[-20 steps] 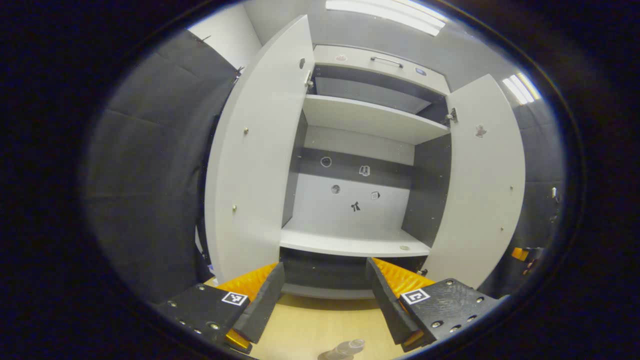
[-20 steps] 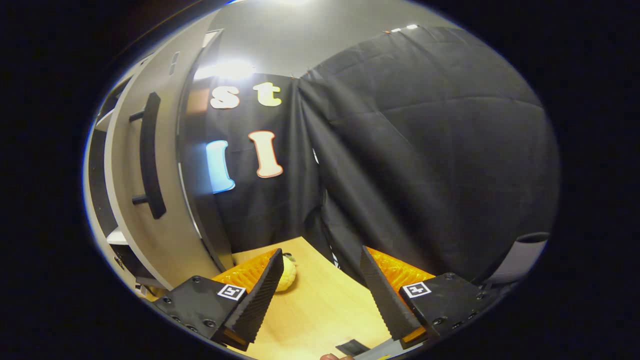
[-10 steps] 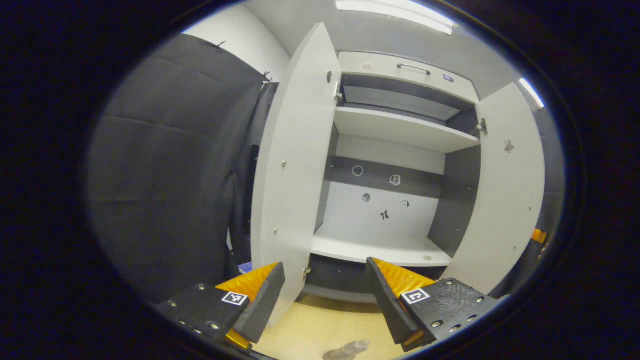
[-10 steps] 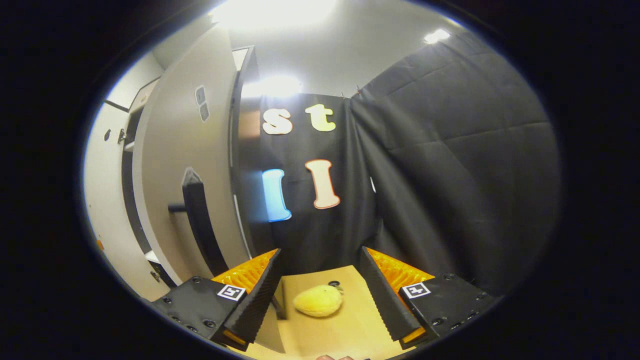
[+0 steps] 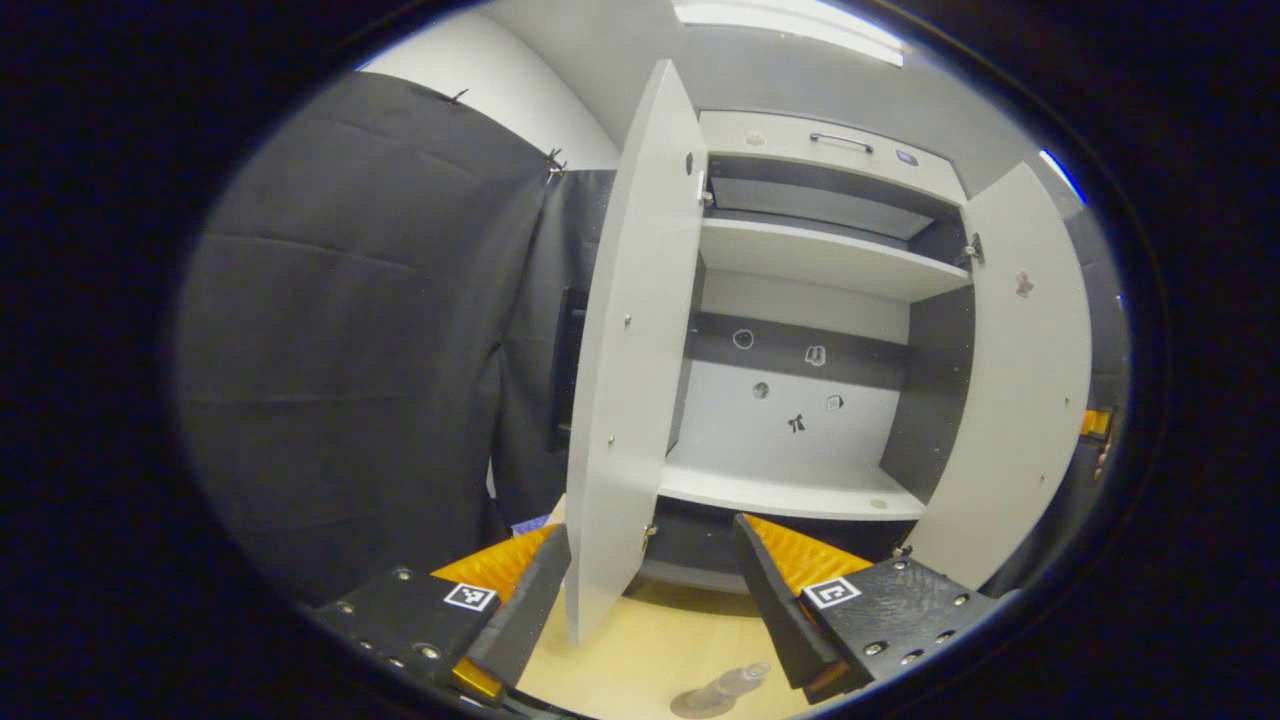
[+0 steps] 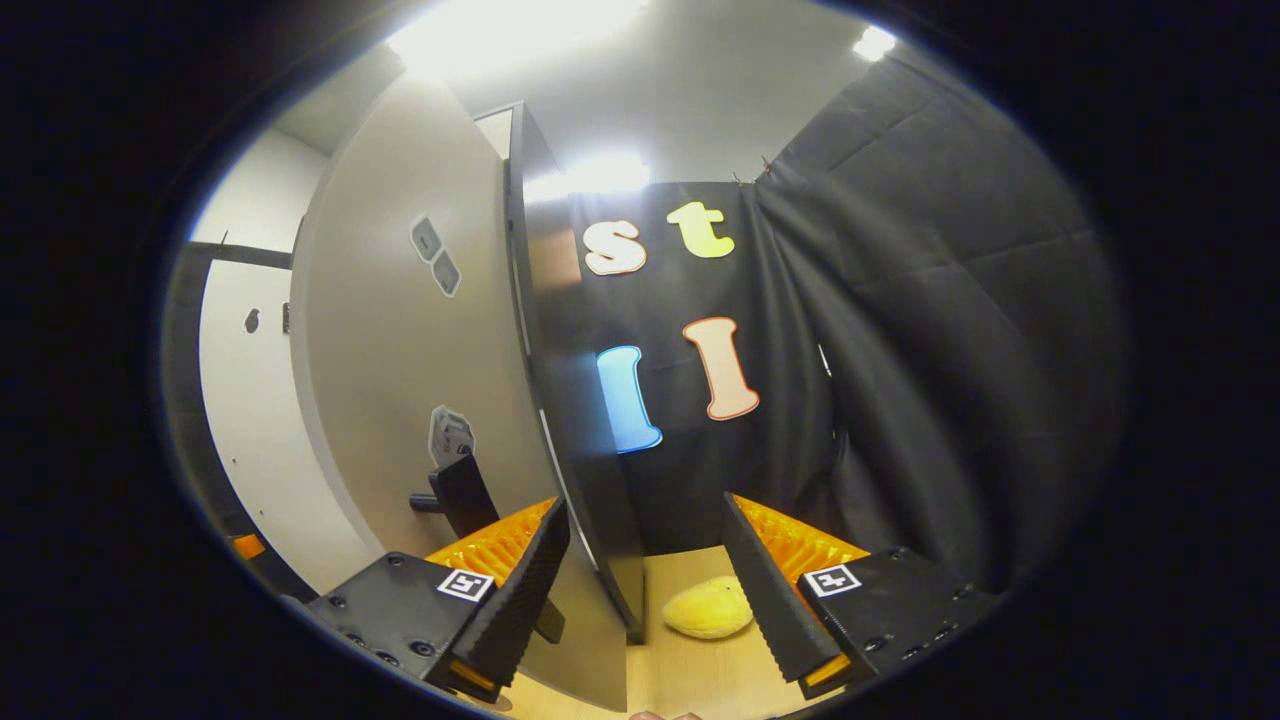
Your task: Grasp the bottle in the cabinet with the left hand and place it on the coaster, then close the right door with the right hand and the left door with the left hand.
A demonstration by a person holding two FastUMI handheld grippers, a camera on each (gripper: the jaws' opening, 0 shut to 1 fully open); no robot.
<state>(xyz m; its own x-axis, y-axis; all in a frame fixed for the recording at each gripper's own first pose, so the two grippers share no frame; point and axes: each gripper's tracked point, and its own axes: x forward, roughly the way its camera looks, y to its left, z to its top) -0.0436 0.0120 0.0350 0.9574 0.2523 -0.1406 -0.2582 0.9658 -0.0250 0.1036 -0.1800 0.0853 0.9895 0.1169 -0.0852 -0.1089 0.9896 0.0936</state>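
Here, the left gripper (image 5: 650,590) is held with its fingers apart and nothing between them, facing the open cabinet (image 5: 800,300). The left door (image 5: 630,380) is seen swung out, its free edge standing between the fingers in that view; contact cannot be told. The right door (image 5: 1020,380) is seen open at the far side. The clear bottle (image 5: 722,690) is seen at the bottom edge on the wooden tabletop (image 5: 650,650); whether a coaster lies under it cannot be told. In the right gripper view, the right gripper (image 6: 645,590) is likewise spread and empty, with the right door's outer face (image 6: 420,380) and dark handle (image 6: 460,490) close beside its fingers. A yellow plush toy (image 6: 708,610) lies on the table beyond
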